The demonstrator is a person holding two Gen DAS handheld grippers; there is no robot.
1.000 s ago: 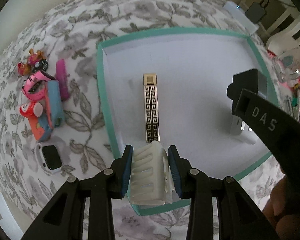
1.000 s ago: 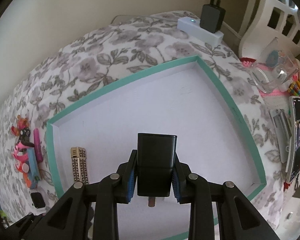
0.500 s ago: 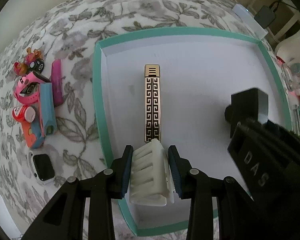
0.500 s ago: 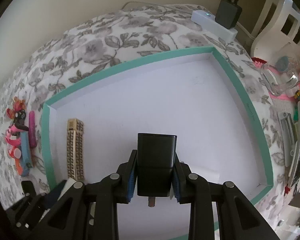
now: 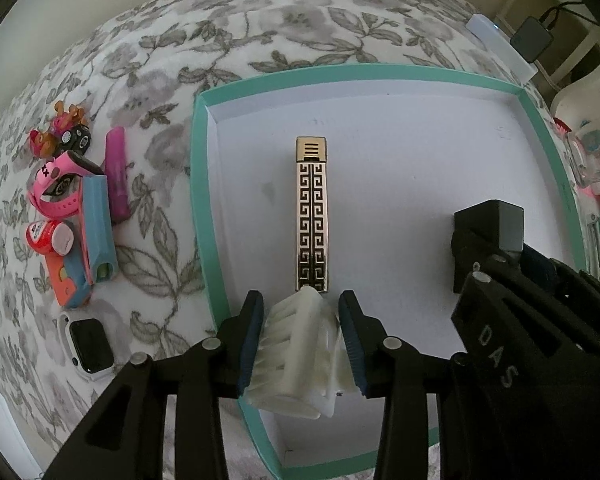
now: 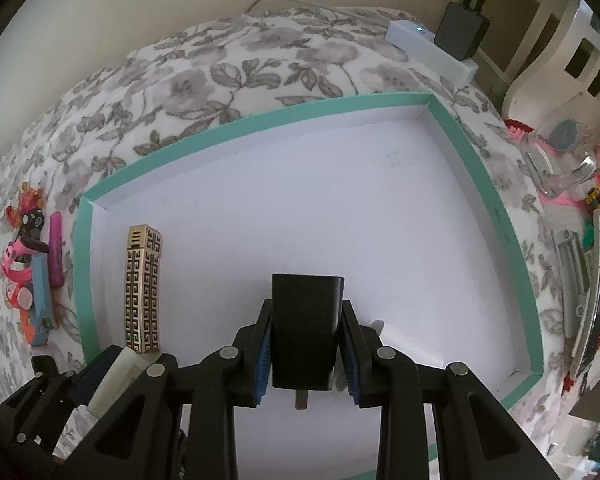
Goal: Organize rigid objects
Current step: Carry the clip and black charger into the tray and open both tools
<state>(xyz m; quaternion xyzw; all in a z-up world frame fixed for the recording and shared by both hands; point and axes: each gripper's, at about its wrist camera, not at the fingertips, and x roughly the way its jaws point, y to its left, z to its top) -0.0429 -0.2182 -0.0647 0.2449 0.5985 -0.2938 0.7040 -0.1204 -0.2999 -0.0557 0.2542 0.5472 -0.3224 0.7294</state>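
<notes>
- The left gripper (image 5: 302,338) is holding a ribbed white plastic hair claw (image 5: 296,354), jaws closed lightly on its sides; probably light, brittle.
- The right gripper (image 6: 306,350) is clamping a smooth black charger block (image 6: 305,330) by its flat faces; probably stiff, slippery.

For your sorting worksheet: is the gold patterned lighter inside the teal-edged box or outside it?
Inside. The gold patterned lighter lies flat on the white floor of the teal-edged box, near its left wall, with the rim enclosing it in both views.

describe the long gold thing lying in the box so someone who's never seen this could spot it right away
Find the shallow teal-rimmed box with a white floor on the floral cloth. On its left part lies a slim gold bar, pointing away from the left gripper. Its black Greek-key maze pattern sets it apart from the plain white clip and plain black charger held nearby.
</notes>
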